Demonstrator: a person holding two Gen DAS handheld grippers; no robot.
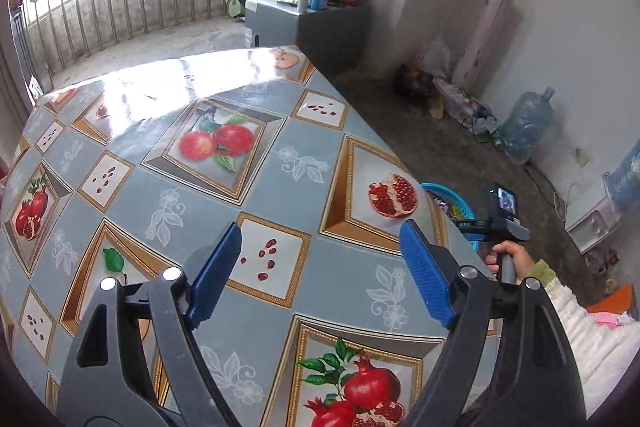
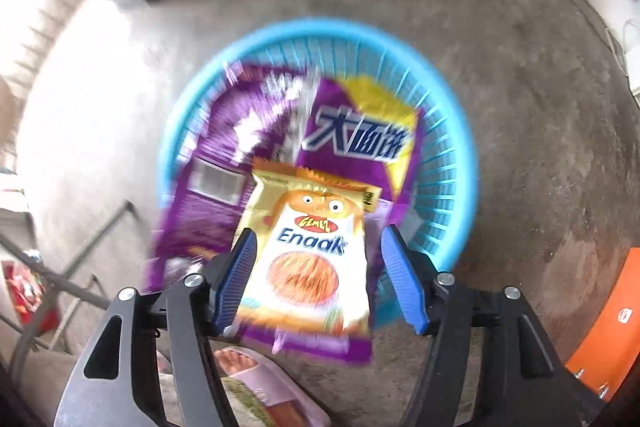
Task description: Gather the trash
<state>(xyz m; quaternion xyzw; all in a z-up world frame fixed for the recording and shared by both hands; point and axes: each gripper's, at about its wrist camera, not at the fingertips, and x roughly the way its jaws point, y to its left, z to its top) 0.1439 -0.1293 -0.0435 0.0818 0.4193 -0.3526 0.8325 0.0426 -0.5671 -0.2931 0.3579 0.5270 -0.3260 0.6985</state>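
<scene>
Right wrist view: the orange snack packet [image 2: 308,259] is shown between the 2 blue pads [image 2: 240,279] of the right gripper [image 2: 320,275], above the blue basket [image 2: 448,163] on the concrete floor [image 2: 540,147]. The jaws stand apart. The left pad is seen at or very near the packet's edge, while a clear gap is seen at the right pad, so the packet is judged not to be clamped; whether it is falling or caught on the left pad cannot be told. The packet is sharp against a blurred background.

A larger purple wrapper [image 2: 224,211] is seen beneath it, draped over the basket's near rim and partly inside. A slippered foot [image 2: 240,367] is visible at the bottom edge.

Handling: the packet is judged to be very light, thin, soft and glossy, hence slippery and easily crumpled. A crimped end seam or a flat edge would be the surest place to take hold, pinched across the film.

Left wrist view: the left gripper [image 1: 320,267] is held with its 2 fingers wide and nothing between them, over the fruit-patterned table [image 1: 248,187]. No trash is seen on the visible part of the cloth. The basket's rim shows past the table's edge, beside the person's right hand [image 1: 512,259].
</scene>
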